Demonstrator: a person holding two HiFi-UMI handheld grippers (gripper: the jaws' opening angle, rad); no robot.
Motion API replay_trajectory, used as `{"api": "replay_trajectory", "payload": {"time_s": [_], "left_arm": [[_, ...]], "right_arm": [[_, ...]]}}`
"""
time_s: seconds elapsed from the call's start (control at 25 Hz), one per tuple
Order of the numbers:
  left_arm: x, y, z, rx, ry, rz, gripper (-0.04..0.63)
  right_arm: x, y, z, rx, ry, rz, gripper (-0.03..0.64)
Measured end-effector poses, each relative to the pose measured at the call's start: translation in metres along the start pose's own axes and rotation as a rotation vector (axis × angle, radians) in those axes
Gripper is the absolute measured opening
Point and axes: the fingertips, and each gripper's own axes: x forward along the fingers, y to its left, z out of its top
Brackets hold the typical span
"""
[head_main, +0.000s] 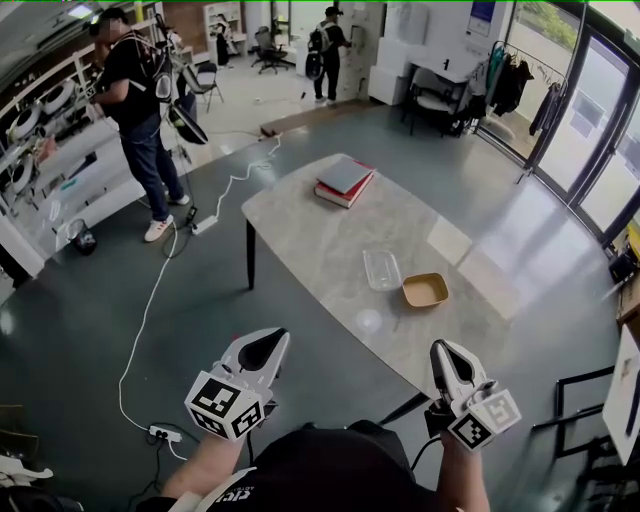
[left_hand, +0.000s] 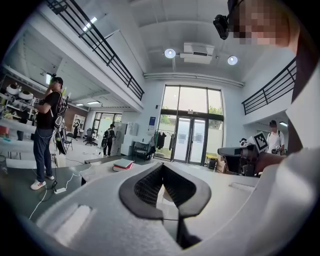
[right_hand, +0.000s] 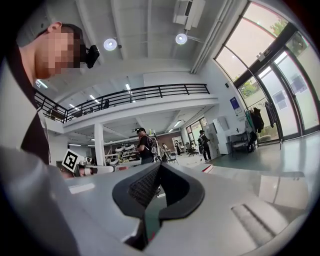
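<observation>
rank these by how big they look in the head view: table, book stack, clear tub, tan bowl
1. pale stone-topped table
2. red and grey stack of books, though farthest from the camera
3. clear plastic rectangular tub and tan square bowl: look about alike, so unranked

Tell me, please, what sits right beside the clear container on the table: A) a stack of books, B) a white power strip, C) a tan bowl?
C: the tan bowl sits next to the clear container on the table, while the books lie at the far end.
</observation>
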Motion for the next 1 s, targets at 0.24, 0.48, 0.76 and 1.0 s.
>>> {"api": "replay_trajectory", "payload": {"time_s": [0.24,0.48,0.76,1.0], "left_arm": [[-0.005,0.017,-0.011,-0.030,0.007,0.021,0.002],[0.022,0.033,-0.012,-0.050,0.027,0.025,0.002],[0.084,0.043,-0.004,-0.043,0.043,-0.001,0.002],[0.147,0.053,0.003,-0.026,0.070,-0.025,0.002]], "right_arm": [[0.017,0.007,-0.014,0.014,0.045,0.023,0.002],[0.046,-0.011,-0.010,0.018,0.061,0.037,0.002],[0.076,-0.062,-0.003,0.021,0.063,0.019,0.002],[0.108,-0.112,0.005,0.044,0.051,0.011,0.002]]}}
